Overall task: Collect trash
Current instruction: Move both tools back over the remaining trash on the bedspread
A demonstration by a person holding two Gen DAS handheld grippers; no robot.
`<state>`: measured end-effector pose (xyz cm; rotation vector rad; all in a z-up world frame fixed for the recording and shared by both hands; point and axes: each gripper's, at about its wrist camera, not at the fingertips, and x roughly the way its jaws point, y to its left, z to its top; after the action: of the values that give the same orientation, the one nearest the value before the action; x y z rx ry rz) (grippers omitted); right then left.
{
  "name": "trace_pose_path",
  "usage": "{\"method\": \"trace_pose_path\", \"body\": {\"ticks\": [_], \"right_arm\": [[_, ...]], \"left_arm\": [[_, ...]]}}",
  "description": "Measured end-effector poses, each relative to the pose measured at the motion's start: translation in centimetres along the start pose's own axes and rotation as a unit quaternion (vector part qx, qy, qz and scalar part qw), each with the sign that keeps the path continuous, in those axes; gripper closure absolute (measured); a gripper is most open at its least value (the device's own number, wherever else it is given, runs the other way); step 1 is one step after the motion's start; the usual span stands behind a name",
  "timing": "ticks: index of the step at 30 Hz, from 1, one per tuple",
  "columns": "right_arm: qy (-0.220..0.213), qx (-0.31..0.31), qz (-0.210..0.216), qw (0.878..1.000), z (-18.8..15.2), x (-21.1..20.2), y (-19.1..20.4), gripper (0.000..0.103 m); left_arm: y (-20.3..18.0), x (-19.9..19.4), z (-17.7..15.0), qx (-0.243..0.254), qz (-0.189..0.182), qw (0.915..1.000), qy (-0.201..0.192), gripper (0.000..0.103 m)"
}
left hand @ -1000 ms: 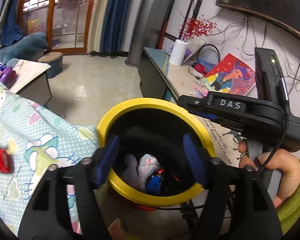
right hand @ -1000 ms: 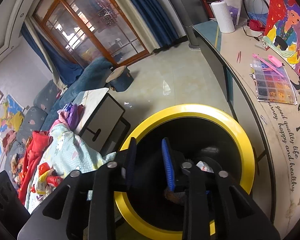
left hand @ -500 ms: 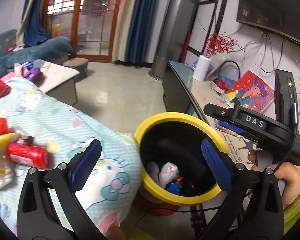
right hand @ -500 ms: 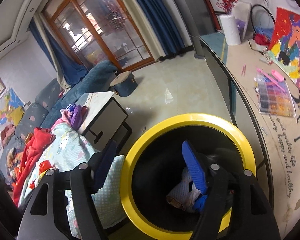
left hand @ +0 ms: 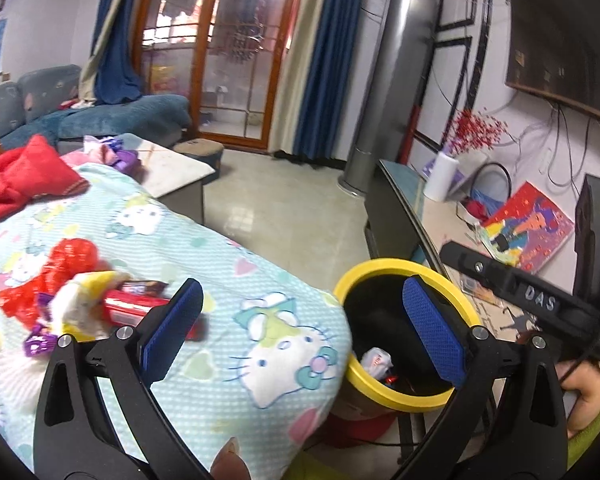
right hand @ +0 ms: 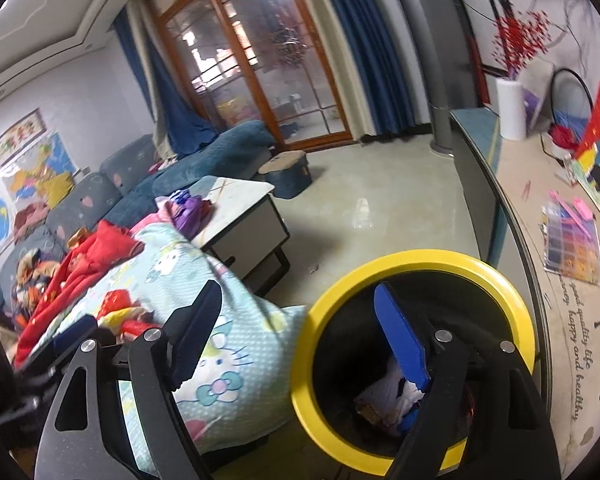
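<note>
Right wrist view: yellow-rimmed black bin (right hand: 414,264) holds crumpled wrappers (right hand: 384,396); both tongs empty, right tongs (right hand: 296,340) opening.

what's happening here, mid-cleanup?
A person holds a claw in each hand, collecting trash into the yellow-rimmed bin, which already holds crumpled wrappers. The left claw is open and empty, pointing between the bin and the cartoon-print blanket. The right claw is empty, its jaws opening, by the bin's rim. More wrappers lie in a pile on the blanket, likely next.
</note>
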<state>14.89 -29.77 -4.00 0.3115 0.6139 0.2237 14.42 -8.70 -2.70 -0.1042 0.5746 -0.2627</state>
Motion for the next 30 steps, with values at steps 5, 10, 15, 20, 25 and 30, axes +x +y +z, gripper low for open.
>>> {"method": "trace_pose_path", "body": {"ticks": [5,10,15,20,25,30], "right_arm": [[0.002,-0.034,0.013,0.999,-0.6,0.1,2.3,0.027],[0.007,-0.067,0.021,0.998,-1.2,0.3,4.4,0.027],[0.007,-0.093,0.03,0.995,-1.8,0.2,5.9,0.027],[0.01,-0.115,0.039,0.993,-2.5,0.3,7.7,0.024],[0.016,-0.135,0.046,0.99,-3.1,0.5,9.0,0.024],[0.023,-0.149,0.057,0.987,-3.7,0.5,10.6,0.024]], "left_arm": [[1.6,-1.2,0.0,-0.012,0.016,0.9997,-0.015,0.011],[2.8,-2.3,0.0,-0.023,0.026,0.9991,-0.026,0.011],[3.9,-3.1,0.1,-0.031,0.04,0.9981,-0.036,0.011],[5.6,-4.0,0.1,-0.042,0.06,0.9962,-0.047,0.011],[7.5,-4.9,0.2,-0.056,0.082,0.9936,-0.054,0.011],[9.4,-5.9,0.4,-0.071,0.101,0.9901,-0.066,0.011]]}}
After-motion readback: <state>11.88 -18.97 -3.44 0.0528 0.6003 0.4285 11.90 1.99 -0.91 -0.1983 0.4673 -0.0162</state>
